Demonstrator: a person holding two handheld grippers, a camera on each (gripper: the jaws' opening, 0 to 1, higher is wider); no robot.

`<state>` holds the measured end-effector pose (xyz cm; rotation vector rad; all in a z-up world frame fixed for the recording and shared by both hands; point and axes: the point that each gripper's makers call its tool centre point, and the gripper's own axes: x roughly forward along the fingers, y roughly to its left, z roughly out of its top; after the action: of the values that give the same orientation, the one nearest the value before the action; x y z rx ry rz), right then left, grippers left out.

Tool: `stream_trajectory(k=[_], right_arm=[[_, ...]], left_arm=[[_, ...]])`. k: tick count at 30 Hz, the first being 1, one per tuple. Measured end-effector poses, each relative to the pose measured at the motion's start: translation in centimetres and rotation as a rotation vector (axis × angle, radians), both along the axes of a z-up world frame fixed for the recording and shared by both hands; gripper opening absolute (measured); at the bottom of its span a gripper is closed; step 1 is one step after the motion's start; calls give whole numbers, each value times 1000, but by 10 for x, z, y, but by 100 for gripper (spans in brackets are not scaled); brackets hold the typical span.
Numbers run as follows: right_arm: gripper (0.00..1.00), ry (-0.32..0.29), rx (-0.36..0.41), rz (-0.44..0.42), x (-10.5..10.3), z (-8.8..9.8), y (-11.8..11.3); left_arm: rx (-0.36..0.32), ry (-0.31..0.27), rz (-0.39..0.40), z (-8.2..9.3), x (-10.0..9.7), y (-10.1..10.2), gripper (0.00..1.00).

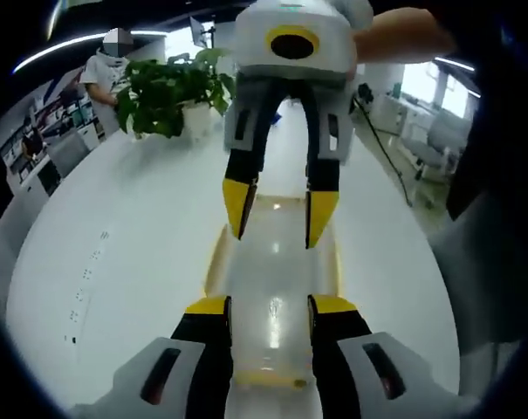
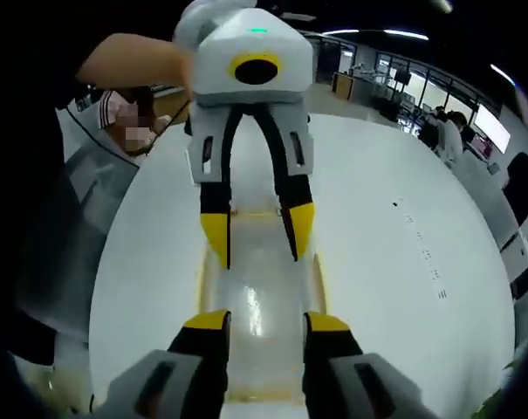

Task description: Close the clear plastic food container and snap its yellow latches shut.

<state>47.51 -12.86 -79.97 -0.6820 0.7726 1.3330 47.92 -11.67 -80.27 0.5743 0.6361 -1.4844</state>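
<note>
My left gripper [image 1: 269, 305] and right gripper [image 2: 264, 321] face each other over the clear container [image 1: 272, 288] lying on the white table [image 1: 141, 262], both with jaws spread, gripping nothing. Yellow latch [image 1: 215, 257] at 9 o'clock of the lid. Potted plant [image 1: 172, 92] at 11 o'clock

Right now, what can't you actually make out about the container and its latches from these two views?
- Latch state: in both views the yellow latches along the container are thin glare-washed strips; snapped or loose cannot be told.
- Near end: in the left gripper view, the left gripper covers the corners.
- Far end: in the right gripper view, the left gripper stands before it.
- Contents: glare on the lid hides them.
</note>
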Motion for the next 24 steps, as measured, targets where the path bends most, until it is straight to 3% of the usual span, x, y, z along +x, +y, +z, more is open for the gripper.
stream_trajectory(k=[8,15,18,20,22,24], right_arm=[[33,11,-7,23,2,-3,9],[38,33,-23,32,9,-8,7],[42,63,-23,47,8,-8,11],[47,88,-17,52,9,-9,15],[44,77,-27,91,14,-9,16],[44,153,-26,74,13,-6,17]], left_arm=[[-22,-1,-7,2,-2,-10,32],[-42,-41,-10,11,-10,-11,31],[-12,-115,-52,8,-16,-11,32],[-13,-128,-49,8,-23,-14,33],[-14,-168,-43,8,-25,-14,34],[5,-235,-39,6,-24,-12,33]])
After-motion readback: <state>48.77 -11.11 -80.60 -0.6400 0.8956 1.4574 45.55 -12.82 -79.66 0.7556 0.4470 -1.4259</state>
